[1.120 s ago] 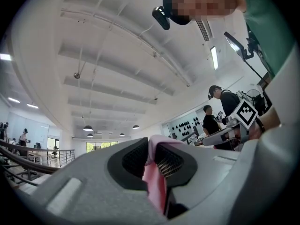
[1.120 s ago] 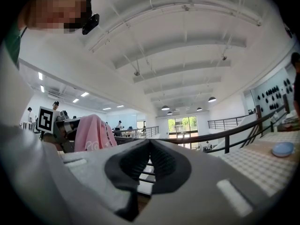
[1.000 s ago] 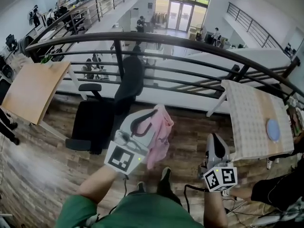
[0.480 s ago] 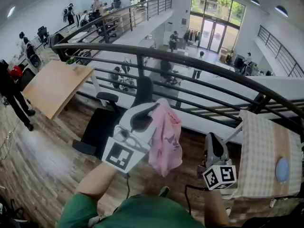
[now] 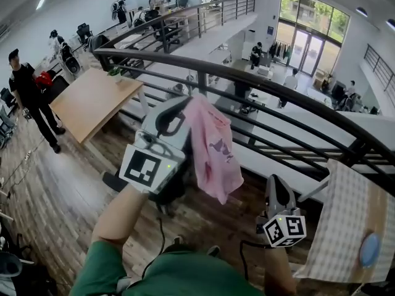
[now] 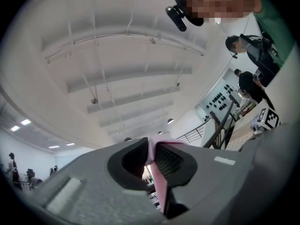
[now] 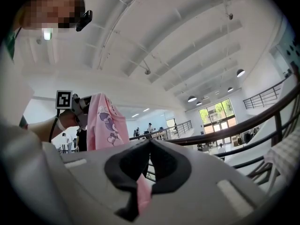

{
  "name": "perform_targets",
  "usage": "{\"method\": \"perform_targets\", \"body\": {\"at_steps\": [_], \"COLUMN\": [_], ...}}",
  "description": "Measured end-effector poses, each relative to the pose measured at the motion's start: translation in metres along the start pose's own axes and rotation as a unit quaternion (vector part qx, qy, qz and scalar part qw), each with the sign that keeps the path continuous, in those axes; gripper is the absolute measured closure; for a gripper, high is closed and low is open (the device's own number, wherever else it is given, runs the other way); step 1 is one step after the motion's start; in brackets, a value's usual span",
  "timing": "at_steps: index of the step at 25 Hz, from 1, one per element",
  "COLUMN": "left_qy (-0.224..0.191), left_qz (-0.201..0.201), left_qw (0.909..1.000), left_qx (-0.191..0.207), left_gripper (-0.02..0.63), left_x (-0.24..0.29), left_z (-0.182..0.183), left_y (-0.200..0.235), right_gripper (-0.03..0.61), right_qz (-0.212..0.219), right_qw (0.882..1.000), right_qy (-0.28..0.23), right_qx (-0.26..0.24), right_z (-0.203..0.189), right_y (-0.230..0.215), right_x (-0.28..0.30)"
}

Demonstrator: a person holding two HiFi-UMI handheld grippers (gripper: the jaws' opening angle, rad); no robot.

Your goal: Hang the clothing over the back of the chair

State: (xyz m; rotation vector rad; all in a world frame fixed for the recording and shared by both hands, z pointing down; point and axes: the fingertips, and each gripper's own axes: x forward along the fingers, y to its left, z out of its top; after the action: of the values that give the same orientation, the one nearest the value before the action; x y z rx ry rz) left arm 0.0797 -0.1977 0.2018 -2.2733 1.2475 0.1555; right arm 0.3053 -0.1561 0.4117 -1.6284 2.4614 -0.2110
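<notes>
1. Step in hand, as I read it: the garment (image 5: 213, 147) is being carried to the chair (image 5: 114, 181). It is not yet hung.
2. The left gripper (image 6: 151, 142) is clamped on a pinch of the pink cloth, which runs down between its jaws in its own view. It is raised in front of the person and tilted upward. The garment hangs free in the air from its tip, in front of the rail (image 5: 265, 85).
3. The right gripper (image 7: 150, 143) has its jaws together with nothing at the tips (a sliver of pink shows low in the gap, most likely the garment beyond). In the head view it sits low on the right, apart from the hem.
4. The chair is almost wholly hidden behind the left gripper in the head view. Only a dark bit shows near the floor, so I cannot tell where the top of the backrest lies.
5. Next move, in my judgement: bring the cloth above the backrest, lower it so it falls on both sides, then let go. The right gripper could take a free edge to spread it, since a single pinch leaves it bunched.
6. Looks: thin, soft and pink, with a dark cartoon print. It hangs in one long limp fold, wider toward the bottom. It should drape easily but may slide off if laid unevenly.
</notes>
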Motion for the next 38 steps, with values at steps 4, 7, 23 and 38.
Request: {"method": "perform_targets", "body": {"at_steps": [4,7,23,38], "left_qy": [-0.001,0.001,0.030,0.219], "left_qz": [0.063,0.098,0.103,-0.012], "left_qw": [0.9980,0.9950,0.9941,0.9735], "left_qx": [-0.003,-0.017,-0.012,-0.063], "left_gripper": [0.577,0.577,0.575,0.575], "left_x": [0.003,0.002,0.000,-0.027], "left_z": [-0.002,-0.016,-0.104,-0.374], "left_y": [0.050,0.116,0.268,0.271], "right_gripper": [0.575,0.575,0.575,0.575], "right_qz": [-0.002,-0.012,-0.008,-0.086], "right_qw": [1.000,0.999,1.000,0.995], "right_qy": [0.019,0.027,0.018,0.051], "right_qx": [0.021,0.028,0.011,-0.015], "right_z": [-0.019,-0.028,-0.002,-0.020], "right_y": [-0.019,-0.013,0.038,0.064], "right_x": [0.010,0.047,0.188,0.240]}}
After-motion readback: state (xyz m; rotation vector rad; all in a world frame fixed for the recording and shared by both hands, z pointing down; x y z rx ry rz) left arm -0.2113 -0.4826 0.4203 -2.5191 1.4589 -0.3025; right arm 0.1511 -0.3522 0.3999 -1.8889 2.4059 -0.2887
